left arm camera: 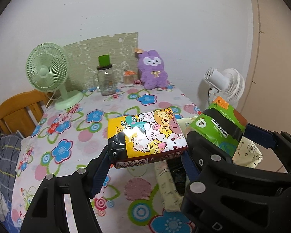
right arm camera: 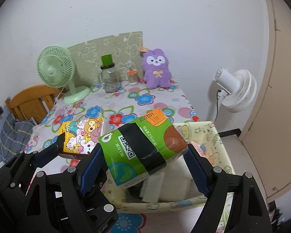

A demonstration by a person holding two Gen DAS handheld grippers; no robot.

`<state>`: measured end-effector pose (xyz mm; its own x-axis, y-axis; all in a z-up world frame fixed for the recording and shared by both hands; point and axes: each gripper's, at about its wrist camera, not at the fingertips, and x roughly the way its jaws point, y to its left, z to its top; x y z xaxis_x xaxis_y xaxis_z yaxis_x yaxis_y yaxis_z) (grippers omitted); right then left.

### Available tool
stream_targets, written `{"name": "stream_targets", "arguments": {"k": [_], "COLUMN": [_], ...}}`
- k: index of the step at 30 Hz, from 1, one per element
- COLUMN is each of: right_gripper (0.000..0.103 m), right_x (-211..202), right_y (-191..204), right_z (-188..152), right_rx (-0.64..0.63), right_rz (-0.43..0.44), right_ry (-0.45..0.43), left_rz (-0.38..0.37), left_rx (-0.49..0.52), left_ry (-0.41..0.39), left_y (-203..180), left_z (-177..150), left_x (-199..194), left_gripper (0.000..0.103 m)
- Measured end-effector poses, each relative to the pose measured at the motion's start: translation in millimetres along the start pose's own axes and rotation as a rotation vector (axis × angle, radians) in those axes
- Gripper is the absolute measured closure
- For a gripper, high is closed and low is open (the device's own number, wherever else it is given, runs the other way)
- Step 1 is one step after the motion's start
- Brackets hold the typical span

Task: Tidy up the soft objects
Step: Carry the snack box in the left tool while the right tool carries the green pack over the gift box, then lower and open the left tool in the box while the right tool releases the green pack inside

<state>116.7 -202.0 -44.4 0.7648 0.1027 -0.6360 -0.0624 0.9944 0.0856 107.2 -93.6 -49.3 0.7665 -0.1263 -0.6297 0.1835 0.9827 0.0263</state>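
The left gripper holds a yellow pack with cartoon animals on it. Its fingers press on the two short ends of the pack, so the jaws stand quite wide, filled by the pack. The pack is in the air above the table, which has a cloth with flowers.

The right gripper holds a green pack with a black band around it. Its blue pads touch both sides of this pack, and the jaws are also wide apart. The green pack hangs above a pale yellow fabric bin at the right edge of the table. Inside the bin some white things lie, but I cannot tell what they are.

The two packs are near each other, the yellow one at the left and the green one at the right, and they do not touch.

At the far side of the table stand a green fan, a glass jar with a green lid, a small jar and a purple plush toy. A white fan stands on the floor beside the table. A wooden chair is at the left.
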Motion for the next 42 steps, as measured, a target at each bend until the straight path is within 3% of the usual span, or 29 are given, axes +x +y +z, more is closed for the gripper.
{"name": "stream_targets", "arguments": {"k": [12,29,42], "right_gripper": [0.019,0.019,0.019], "right_x": [8.2,34.0,49.5], "right_y": [-32.7,-74.2,-92.0], "right_z": [-2.4,-10.0,-9.3], "right_rx": [0.044,0.091,0.119], "right_rz": [-0.068,-0.125,-0.109], "right_ry": [0.000,0.058,0.076], "left_rz": [-0.071,-0.162,-0.179], "left_rx": [0.057,0.096,0.143], "left_ry": [0.013,0.099,0.146], "left_y": [-29.6,-64.5,-79.0], "left_z": [6.7,6.5,5.4], "left_x": [20.9,65.9,78.7], "left_gripper": [0.029,0.027,0.006]}}
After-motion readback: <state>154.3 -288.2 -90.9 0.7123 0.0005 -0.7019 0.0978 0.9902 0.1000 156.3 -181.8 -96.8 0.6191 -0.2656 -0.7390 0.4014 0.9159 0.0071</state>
